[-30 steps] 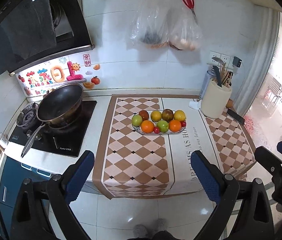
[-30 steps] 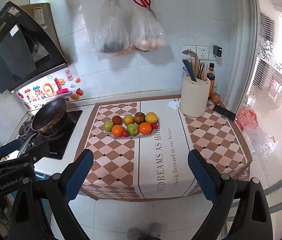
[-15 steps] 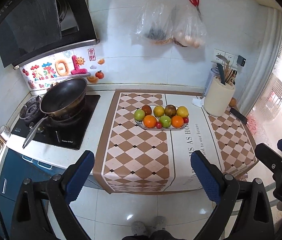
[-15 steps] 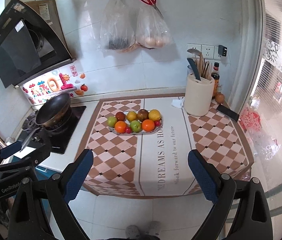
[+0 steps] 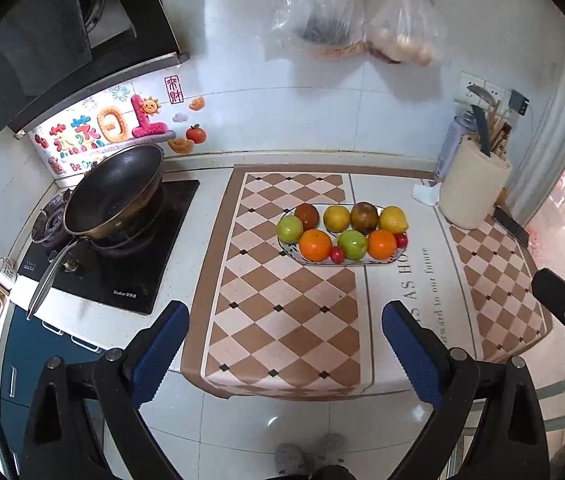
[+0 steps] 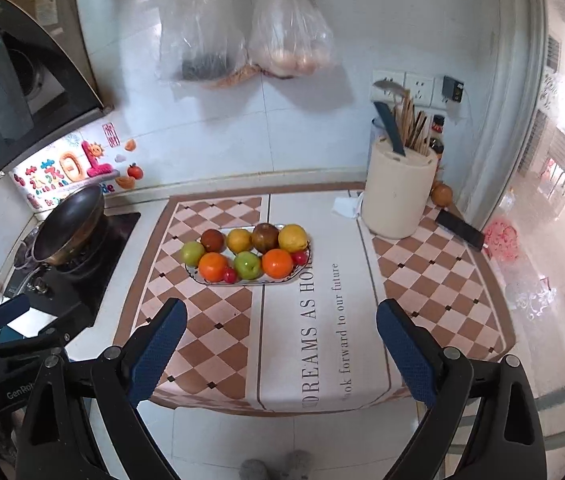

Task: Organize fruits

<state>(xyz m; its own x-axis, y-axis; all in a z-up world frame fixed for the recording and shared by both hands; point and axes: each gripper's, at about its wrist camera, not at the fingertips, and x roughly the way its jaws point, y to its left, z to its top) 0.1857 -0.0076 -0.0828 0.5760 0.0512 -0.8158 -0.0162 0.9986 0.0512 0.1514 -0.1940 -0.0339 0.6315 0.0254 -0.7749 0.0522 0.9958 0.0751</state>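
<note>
A patterned oval tray point(image 5: 288, 249) point(image 6: 298, 274) sits on the checkered counter mat and holds several fruits in two rows: green apples point(image 5: 289, 229), oranges point(image 5: 315, 245) point(image 6: 277, 263), lemons point(image 5: 393, 219), dark round fruits point(image 5: 365, 216) and small red tomatoes point(image 5: 337, 255). My left gripper point(image 5: 284, 350) is open and empty, in front of the counter's near edge. My right gripper point(image 6: 280, 344) is open and empty, likewise short of the tray. Each gripper shows at the edge of the other's view.
A wok point(image 5: 116, 192) sits on the stove at left. A cream utensil holder with knives point(image 6: 398, 196) stands at back right, with a phone point(image 6: 459, 229) and a small round fruit point(image 6: 441, 194) beside it. Two plastic bags point(image 6: 246, 44) hang on the wall.
Both grippers have moved forward toward the counter; the tray and fruits appear larger and nearer. Both stay open and empty.
</note>
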